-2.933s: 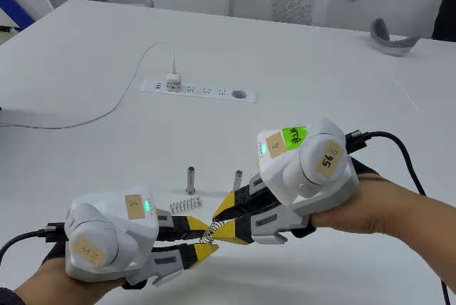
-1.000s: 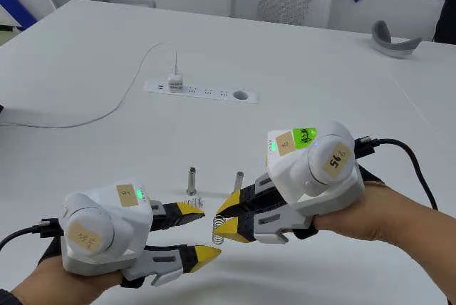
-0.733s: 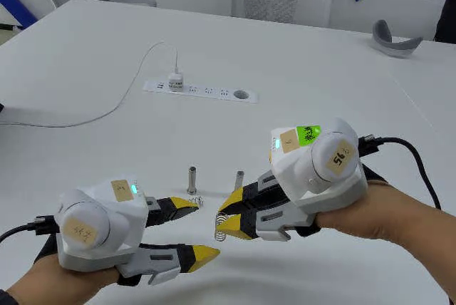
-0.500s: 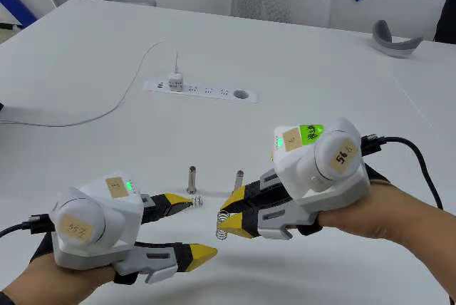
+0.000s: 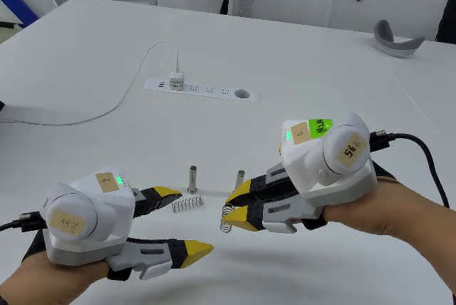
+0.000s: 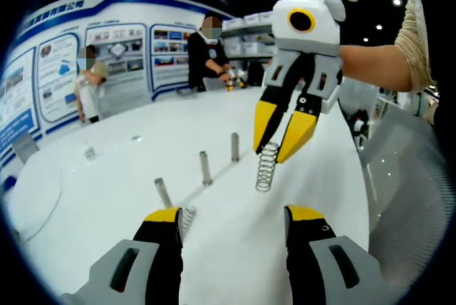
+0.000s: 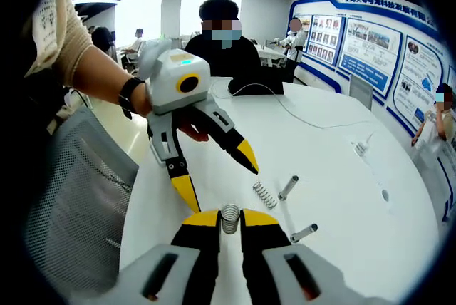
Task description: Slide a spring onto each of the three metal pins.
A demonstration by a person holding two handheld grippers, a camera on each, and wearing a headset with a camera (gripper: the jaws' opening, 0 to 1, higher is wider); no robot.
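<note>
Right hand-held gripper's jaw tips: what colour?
Yellow tips, clearest in the left gripper view.

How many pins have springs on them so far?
None yet: all three pins look bare. The right gripper pinches one spring; a second spring lies on the table by the open left gripper. All three pins are left to do.

Left gripper [image 5: 191,220] jaws spread wide; right gripper [image 5: 231,211] jaws pinched close.
</note>
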